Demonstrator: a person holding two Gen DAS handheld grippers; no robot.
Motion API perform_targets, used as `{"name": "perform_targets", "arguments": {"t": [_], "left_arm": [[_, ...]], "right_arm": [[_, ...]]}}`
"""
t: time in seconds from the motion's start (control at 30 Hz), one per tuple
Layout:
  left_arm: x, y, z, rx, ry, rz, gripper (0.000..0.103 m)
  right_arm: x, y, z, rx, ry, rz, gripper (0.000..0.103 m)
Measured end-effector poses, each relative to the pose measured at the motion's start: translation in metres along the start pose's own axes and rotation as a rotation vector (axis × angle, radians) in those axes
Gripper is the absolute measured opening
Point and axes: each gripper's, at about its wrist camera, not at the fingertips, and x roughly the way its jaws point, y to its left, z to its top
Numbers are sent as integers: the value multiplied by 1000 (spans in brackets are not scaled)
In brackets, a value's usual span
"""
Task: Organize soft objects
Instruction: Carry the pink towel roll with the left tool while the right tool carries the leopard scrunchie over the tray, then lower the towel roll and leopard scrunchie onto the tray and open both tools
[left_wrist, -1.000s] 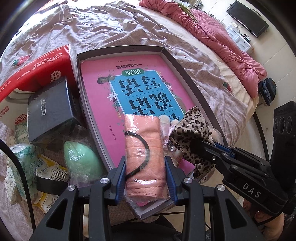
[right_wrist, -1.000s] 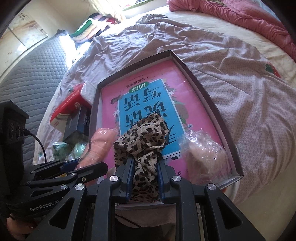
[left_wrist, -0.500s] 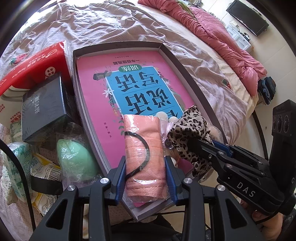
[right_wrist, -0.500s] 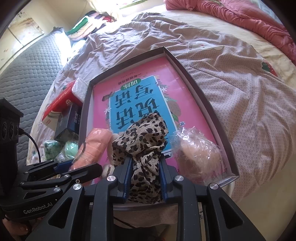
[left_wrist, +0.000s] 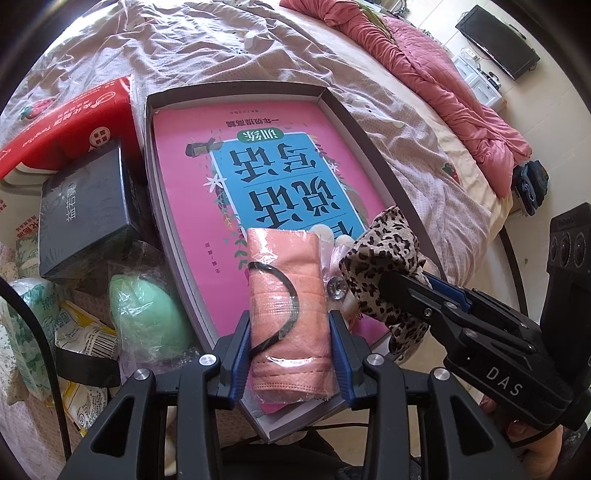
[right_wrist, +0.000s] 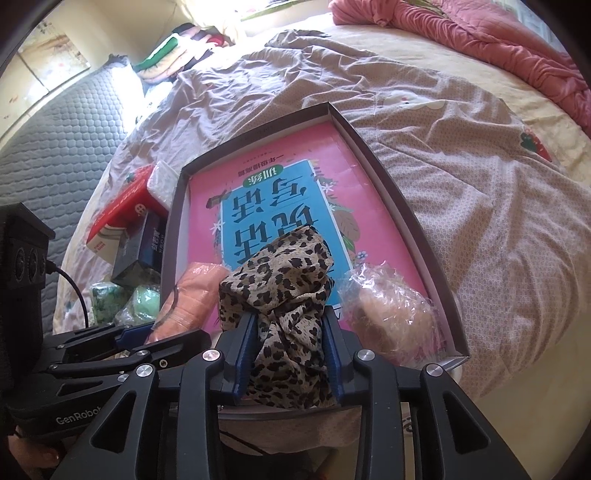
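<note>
Left wrist view: we see our left gripper (left_wrist: 291, 347), jaws pressed against a plastic-wrapped salmon-pink cloth pack (left_wrist: 286, 295), over the near end of a shallow grey cardboard tray (left_wrist: 364, 127) lined with a pink-and-blue booklet (left_wrist: 266, 162). Our right gripper (right_wrist: 290, 354) clamps a bunched leopard-print fabric piece (right_wrist: 280, 273) beside a crinkled clear bag (right_wrist: 391, 314), its contents unclear. A small jewelled item (left_wrist: 337, 286) sits half-hidden between the two.

A bed (right_wrist: 461, 206) in a rumpled mauve sheet is filling the room, a pink quilt (left_wrist: 436, 74) lying bunched along its far edge. Beyond the quilt a dark TV (left_wrist: 496, 40) is leaning by the wall; sunlight is pouring over stacked clothes (right_wrist: 184, 48) past the bed's head
</note>
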Motion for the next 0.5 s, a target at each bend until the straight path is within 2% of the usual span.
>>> {"name": "perform_targets", "arguments": {"t": [0.27,0.5], "left_arm": [[-1,-2,0,9,2,9,39],[-3,-1,0,7,3,8,39]], "right_arm": [[2,2,-2,-8,12,-18,41],[-6,0,2,-6,-15,-20,45]]}}
